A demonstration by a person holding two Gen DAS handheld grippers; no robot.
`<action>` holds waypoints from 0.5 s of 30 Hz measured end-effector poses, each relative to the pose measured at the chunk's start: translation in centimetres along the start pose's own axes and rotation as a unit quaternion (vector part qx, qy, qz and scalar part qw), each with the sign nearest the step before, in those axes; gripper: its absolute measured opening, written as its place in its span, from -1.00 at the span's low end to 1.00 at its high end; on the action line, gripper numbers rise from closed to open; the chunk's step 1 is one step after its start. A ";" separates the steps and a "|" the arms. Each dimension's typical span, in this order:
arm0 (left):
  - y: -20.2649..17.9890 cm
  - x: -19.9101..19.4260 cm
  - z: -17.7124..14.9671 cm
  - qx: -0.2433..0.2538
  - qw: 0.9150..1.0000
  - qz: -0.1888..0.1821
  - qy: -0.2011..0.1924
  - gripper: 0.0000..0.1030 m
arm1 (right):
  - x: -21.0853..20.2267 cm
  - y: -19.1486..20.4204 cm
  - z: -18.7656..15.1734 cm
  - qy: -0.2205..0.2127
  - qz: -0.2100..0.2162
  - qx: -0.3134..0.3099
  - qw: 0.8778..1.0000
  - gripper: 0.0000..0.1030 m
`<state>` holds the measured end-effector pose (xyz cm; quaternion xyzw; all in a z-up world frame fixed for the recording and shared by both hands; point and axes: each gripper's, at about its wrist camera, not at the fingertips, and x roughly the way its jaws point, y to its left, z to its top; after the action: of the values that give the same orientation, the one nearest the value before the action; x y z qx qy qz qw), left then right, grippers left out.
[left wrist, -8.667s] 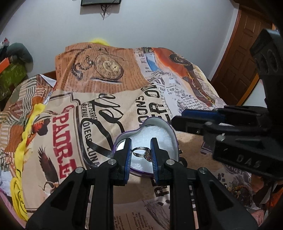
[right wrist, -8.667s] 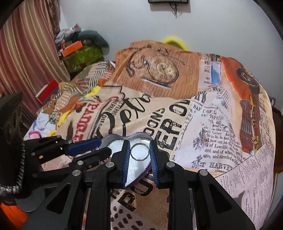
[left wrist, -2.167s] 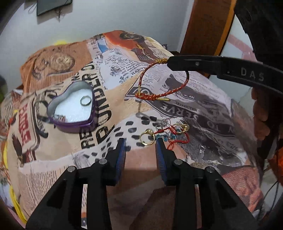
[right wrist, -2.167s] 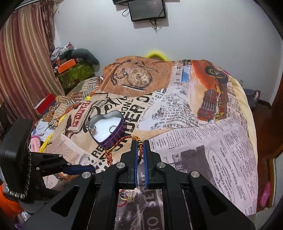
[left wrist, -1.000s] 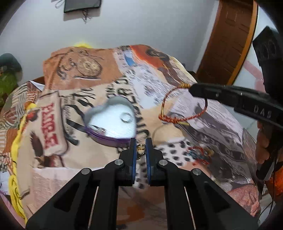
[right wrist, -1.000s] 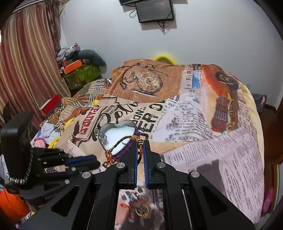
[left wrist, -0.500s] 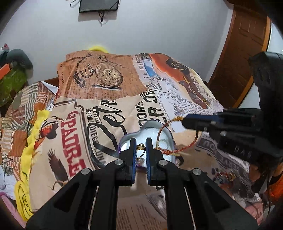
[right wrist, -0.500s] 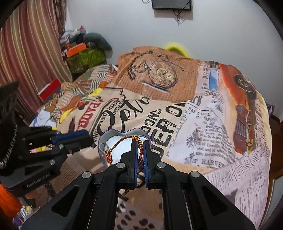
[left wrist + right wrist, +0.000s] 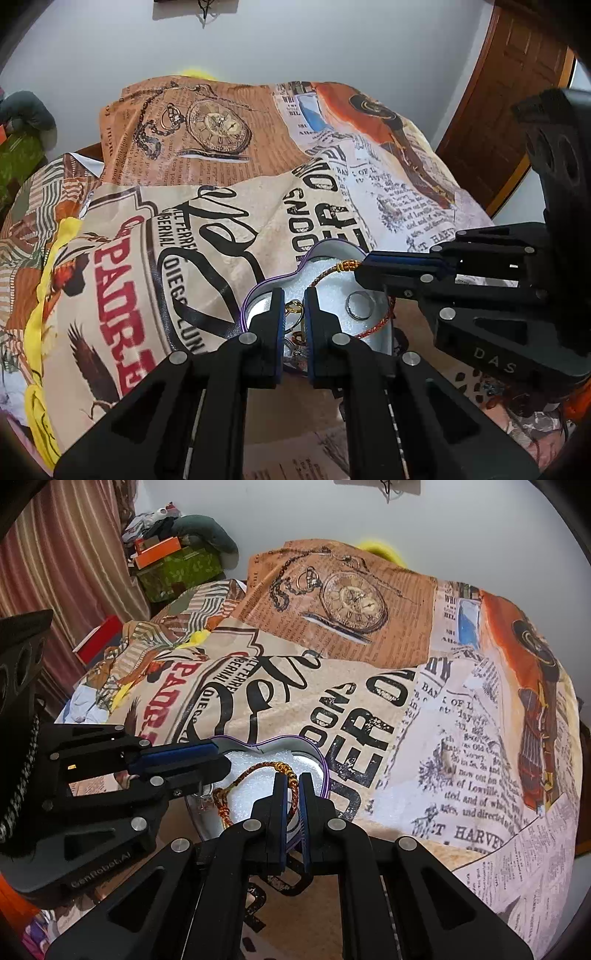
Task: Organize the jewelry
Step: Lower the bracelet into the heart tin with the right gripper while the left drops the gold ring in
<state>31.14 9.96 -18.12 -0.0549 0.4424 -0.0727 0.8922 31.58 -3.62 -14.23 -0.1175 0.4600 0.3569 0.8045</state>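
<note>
1. Both grippers had swung in from the loose pile since the earlier frames and were now parked over the heart-shaped tin [image 9: 334,246], lower centre of the left wrist view, on the printed bedspread [image 9: 229,206].
2. Inside the tin, white foam lining carried a plain silver ring [image 9: 357,305] right of centre; another small piece near the left lobe was mostly hidden.
3. Right gripper [image 9: 292,781] was pinched narrow on the red-gold cord bracelet [image 9: 236,781], whose loop drooped over the foam. Light and floppy by the look of it; best held on the cord.
4. Left gripper [image 9: 293,306] was closed tight on a gold earring [image 9: 293,305], low centre. Tiny, slippery, easy to drop, I'd say: keep it over the tin.
</note>
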 end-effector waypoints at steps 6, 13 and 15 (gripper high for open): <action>0.2 0.1 -0.1 -0.002 1.000 0.005 0.002 -0.85 | 0.3 0.1 0.2 0.017 0.009 -0.001 1.000 -0.89; 0.4 -1.3 0.1 -0.010 1.000 0.005 -0.004 -0.84 | -0.3 0.1 0.2 0.022 0.007 0.002 1.000 -0.84; 0.5 -2.0 0.1 -0.011 1.000 0.006 -0.008 -0.79 | -1.0 0.2 0.1 0.017 0.008 0.003 1.000 -0.81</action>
<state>30.07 10.77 -16.54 -0.0630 0.4362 -0.0622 0.8955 31.25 -3.90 -13.33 -0.1174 0.4753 0.3601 0.7941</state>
